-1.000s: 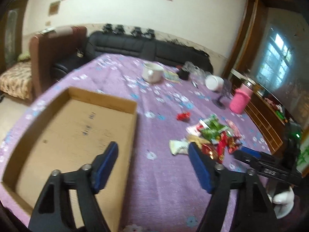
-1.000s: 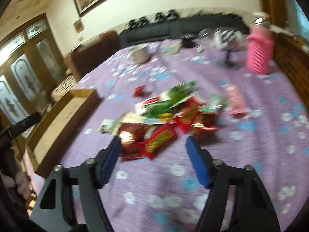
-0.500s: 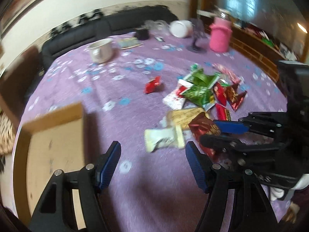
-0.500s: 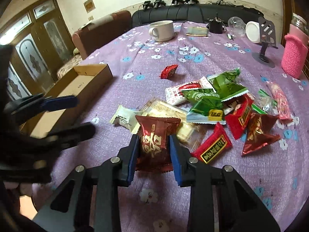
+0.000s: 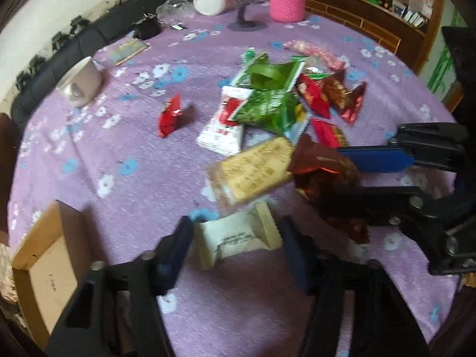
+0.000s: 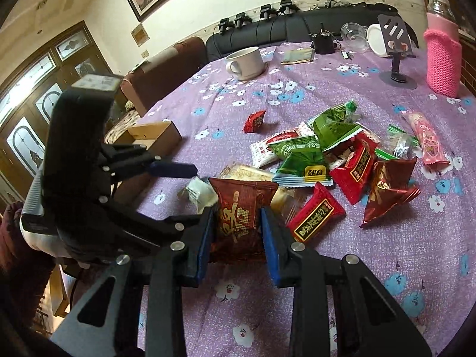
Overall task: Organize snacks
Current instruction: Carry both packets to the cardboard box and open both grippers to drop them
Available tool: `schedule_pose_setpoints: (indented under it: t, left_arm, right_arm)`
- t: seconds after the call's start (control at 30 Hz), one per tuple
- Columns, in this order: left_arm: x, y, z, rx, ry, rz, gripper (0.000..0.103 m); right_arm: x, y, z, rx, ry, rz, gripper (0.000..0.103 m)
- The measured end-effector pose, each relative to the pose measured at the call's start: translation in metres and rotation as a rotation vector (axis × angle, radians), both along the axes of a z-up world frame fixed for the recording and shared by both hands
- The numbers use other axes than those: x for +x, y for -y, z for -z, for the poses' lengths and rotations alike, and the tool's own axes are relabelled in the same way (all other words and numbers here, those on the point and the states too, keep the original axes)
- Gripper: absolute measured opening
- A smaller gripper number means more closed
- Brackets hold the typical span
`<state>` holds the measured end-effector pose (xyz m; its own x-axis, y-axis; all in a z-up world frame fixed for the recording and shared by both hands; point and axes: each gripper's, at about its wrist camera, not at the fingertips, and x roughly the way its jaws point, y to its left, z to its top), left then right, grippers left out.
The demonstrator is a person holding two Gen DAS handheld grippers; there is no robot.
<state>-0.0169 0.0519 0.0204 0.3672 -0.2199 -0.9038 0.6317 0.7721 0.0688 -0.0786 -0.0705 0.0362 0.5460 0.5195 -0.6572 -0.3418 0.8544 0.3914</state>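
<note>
A pile of snack packets [image 5: 276, 101] lies on the purple flowered tablecloth [image 5: 134, 163]. My right gripper [image 6: 238, 232] is shut on a dark red snack packet [image 6: 241, 208], also seen in the left wrist view [image 5: 324, 172]. My left gripper [image 5: 235, 241] is open, its fingers on either side of a cream white packet [image 5: 238, 238] lying on the cloth. A clear biscuit packet [image 5: 253, 169] lies just beyond it. The cardboard box [image 5: 44, 261] sits at the table's left edge, also in the right wrist view [image 6: 151, 136].
A small red packet [image 5: 169, 114] lies apart from the pile. A white mug [image 6: 245, 62], a pink knitted jar [image 6: 443, 59], a phone stand [image 6: 397, 50] and a white lid [image 5: 211, 0] stand at the far side. A sofa lies beyond the table.
My left gripper has swung from the box to the snack pile and now straddles the cream packet. My right gripper closed on the dark red packet and holds it.
</note>
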Motion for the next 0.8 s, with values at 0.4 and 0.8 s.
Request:
schedule_pose_setpoints:
  t: [0.4, 0.8]
  left_arm:
    - [-0.039, -0.032, -0.027, -0.201, 0.076, -0.166, 0.036]
    - [-0.121, -0.183, -0.068, -0.422, 0.231, -0.626, 0.036]
  right_arm:
    - [-0.003, 0.008, -0.003, 0.014, 0.032, 0.031, 0.034]
    - [-0.032, -0.029, -0.039, 0.023, 0.054, -0.079, 0.034]
